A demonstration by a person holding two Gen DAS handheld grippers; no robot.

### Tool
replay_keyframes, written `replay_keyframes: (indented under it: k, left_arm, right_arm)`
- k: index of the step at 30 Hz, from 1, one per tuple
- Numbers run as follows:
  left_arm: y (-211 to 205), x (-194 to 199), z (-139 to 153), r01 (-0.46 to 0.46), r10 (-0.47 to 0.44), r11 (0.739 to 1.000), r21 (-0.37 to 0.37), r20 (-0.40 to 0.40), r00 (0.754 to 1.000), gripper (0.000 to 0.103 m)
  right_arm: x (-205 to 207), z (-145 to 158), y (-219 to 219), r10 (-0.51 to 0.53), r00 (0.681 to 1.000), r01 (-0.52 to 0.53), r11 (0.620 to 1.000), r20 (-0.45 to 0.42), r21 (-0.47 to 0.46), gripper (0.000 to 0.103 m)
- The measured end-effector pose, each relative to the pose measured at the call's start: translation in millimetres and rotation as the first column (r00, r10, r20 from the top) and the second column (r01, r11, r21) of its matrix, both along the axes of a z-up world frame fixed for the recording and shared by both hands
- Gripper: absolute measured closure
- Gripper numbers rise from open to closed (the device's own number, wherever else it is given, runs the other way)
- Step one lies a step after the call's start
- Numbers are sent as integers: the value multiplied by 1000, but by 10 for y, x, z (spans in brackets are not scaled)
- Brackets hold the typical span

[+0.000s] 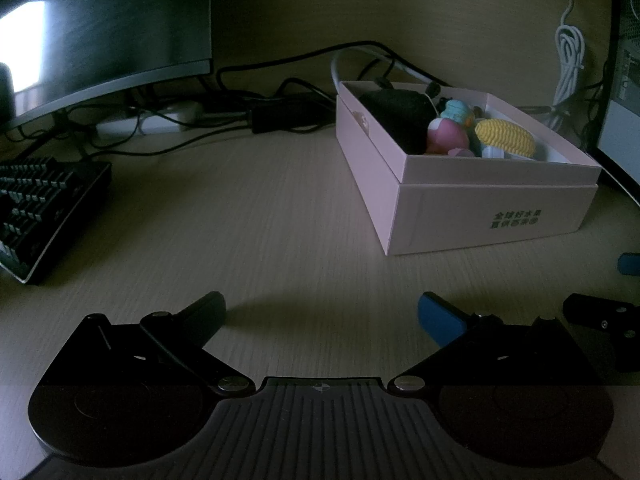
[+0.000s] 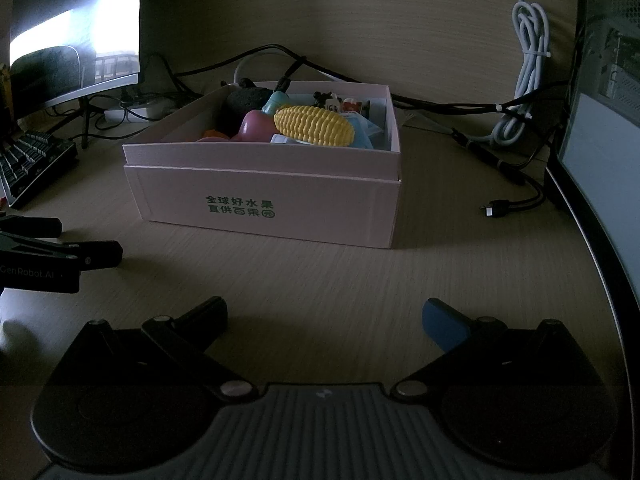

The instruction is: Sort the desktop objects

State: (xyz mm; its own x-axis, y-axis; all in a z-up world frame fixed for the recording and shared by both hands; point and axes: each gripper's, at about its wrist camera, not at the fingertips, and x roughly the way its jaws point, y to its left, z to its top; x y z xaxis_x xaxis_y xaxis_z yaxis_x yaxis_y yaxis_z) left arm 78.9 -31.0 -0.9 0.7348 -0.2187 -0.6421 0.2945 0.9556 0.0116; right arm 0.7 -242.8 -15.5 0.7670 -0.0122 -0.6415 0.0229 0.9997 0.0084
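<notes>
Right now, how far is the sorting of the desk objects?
It looks mostly done. The pink box already holds the toy corn, a pink toy and other small things. Nothing is in hand: the left gripper and the right gripper are both open and empty. The desk in front of the box shows no loose toys; only cables and the keyboard remain in view.

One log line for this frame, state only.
left gripper: open, empty | right gripper: open, empty | pink box: holds toy corn, other toys | desk: both grippers above it
</notes>
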Motion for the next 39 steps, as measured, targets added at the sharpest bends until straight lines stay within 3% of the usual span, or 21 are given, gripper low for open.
replay_keyframes:
  k: [39]
  left_arm:
    - [9, 1, 6, 0, 0, 1000, 0, 0, 1000, 0]
  right_arm:
    - [25, 4, -17, 14, 1000, -14, 1000, -1, 0, 0]
